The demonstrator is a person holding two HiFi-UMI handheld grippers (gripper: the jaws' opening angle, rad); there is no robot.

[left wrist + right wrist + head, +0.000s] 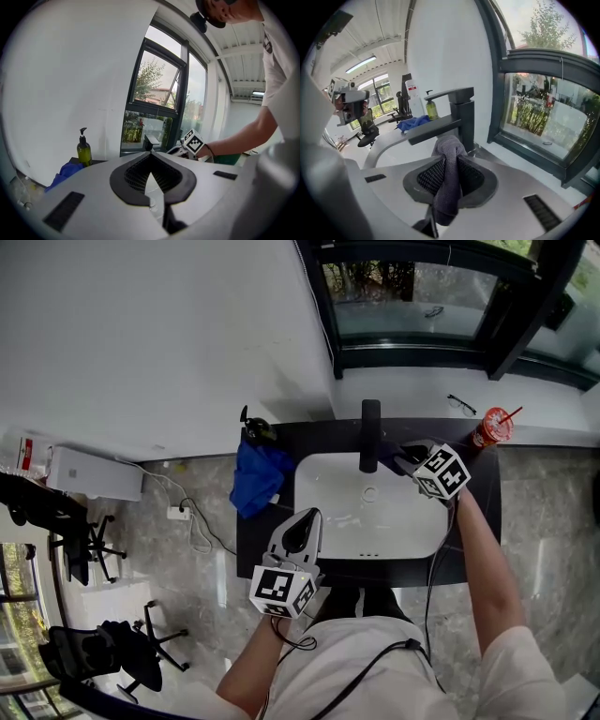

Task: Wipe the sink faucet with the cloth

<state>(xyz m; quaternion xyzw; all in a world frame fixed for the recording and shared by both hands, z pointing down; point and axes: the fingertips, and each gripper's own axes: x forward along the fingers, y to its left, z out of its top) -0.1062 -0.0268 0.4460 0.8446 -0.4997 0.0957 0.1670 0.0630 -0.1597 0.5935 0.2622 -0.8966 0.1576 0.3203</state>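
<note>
**Faucet wipe: let the cloth do the touching, not the claw**

So the right claw (450,158) is pinched on a grey cloth (448,187). A bunched fold of it sticks out past the tips, and the rest hangs down between the pads. It's up right beside the upright of the black faucet (462,118), just under the spout, at the back of the white sink (314,486). I can't quite tell whether the cloth is already touching the metal.

The left claw (306,517) hangs over the front-left rim of the sink with its jaws together and nothing in them, well out of the way.

How I'd do this bit, judging from here:
- Only a small nub of cloth pokes out, so lead with that nub and angle the claw so its hard tips never scrape the finish.
- Press lightly and run along the upright, then out along the spout's flat top and underside.
- Keep the pinch firm, since that dangling tail could snag on the spout edge and drag the cloth loose.
- There's a blue cloth (258,479) on the dark desk (478,521). Ignore it.
</note>
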